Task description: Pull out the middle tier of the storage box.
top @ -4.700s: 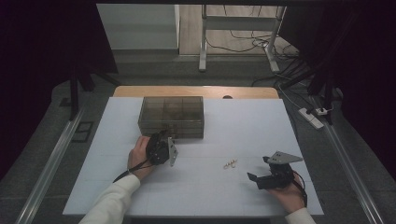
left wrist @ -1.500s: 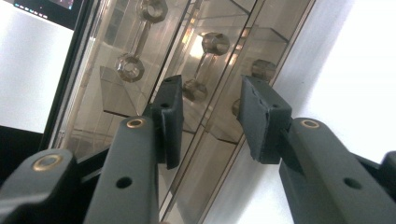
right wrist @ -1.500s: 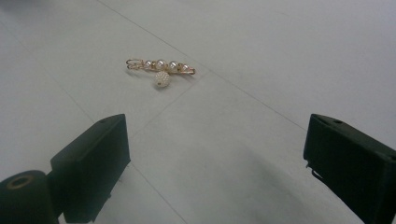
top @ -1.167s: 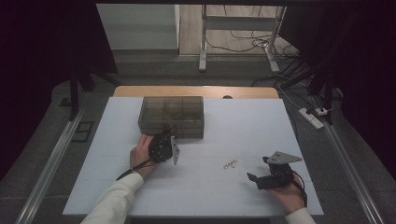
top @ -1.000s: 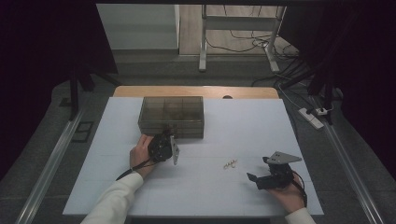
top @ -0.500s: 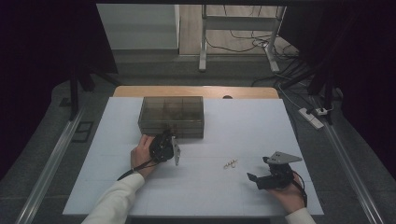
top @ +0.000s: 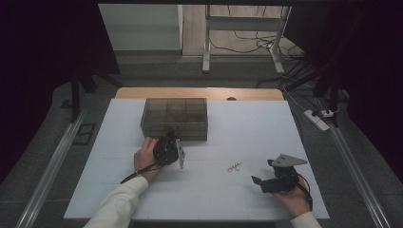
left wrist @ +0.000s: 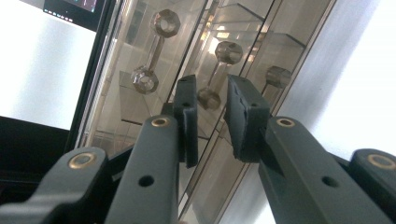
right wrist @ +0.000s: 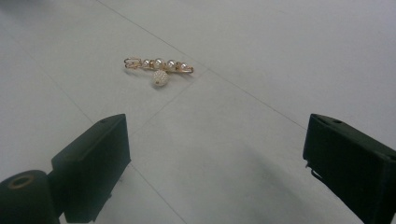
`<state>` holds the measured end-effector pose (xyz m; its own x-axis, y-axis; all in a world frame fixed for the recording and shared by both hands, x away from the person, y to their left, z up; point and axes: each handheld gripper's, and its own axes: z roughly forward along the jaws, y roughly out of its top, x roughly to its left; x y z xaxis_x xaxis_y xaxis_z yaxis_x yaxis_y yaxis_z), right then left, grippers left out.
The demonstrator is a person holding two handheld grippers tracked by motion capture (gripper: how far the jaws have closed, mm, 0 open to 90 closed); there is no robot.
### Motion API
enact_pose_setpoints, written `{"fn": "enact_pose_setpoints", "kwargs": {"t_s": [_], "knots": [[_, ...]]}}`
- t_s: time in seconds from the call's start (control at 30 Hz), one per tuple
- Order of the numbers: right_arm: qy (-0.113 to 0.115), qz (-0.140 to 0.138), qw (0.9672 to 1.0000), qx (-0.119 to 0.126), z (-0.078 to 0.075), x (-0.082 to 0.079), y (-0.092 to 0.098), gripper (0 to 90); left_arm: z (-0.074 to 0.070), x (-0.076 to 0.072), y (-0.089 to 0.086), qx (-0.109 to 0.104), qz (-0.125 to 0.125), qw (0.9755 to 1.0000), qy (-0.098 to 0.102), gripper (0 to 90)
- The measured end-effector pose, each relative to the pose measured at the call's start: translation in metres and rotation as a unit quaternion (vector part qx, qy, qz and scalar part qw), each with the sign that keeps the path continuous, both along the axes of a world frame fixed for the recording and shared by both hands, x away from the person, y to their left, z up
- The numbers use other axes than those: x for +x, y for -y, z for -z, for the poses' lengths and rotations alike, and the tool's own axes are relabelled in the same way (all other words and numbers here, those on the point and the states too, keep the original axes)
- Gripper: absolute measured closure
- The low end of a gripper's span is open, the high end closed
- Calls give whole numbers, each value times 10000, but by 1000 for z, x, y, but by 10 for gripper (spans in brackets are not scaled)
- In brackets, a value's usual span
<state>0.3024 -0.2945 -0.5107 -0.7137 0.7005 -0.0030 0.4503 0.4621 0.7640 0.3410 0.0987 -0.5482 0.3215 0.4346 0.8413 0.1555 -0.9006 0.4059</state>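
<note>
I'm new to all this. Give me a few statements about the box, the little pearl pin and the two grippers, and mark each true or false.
1. The pin lies on the bare mat, apart from both grippers. True.
2. The right gripper has its jaws clamped on the pin. False: they stand wide open, with the pin lying ahead of them.
3. The left gripper is at the front of the box. True.
4. The box is solid white. False: it is smoky and see-through, with dividers inside.
5. The pin lies inside the box. False: it lies on the mat, between the two grippers.
</note>
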Motion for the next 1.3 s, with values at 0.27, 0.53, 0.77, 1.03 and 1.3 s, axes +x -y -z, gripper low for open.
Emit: {"fn": "enact_pose_setpoints", "kwargs": {"t_s": [0.27,0.53,0.77,1.03,1.3], "knots": [[0,-4,10000,5,0,0,0,72,0,0,0,50,-24,10000,40,759],[-14,-4,10000,-23,1,0,-1,72,1,0,1,102,-9,9999,66,758],[-19,4,10000,-14,1,1,-1,72,1,0,1,141,3,9999,71,740],[-26,0,10000,-17,2,1,-1,72,1,-1,1,236,-2,9997,55,739],[-39,0,10000,-23,2,1,-1,72,1,-1,2,276,36,9996,75,721]]}}
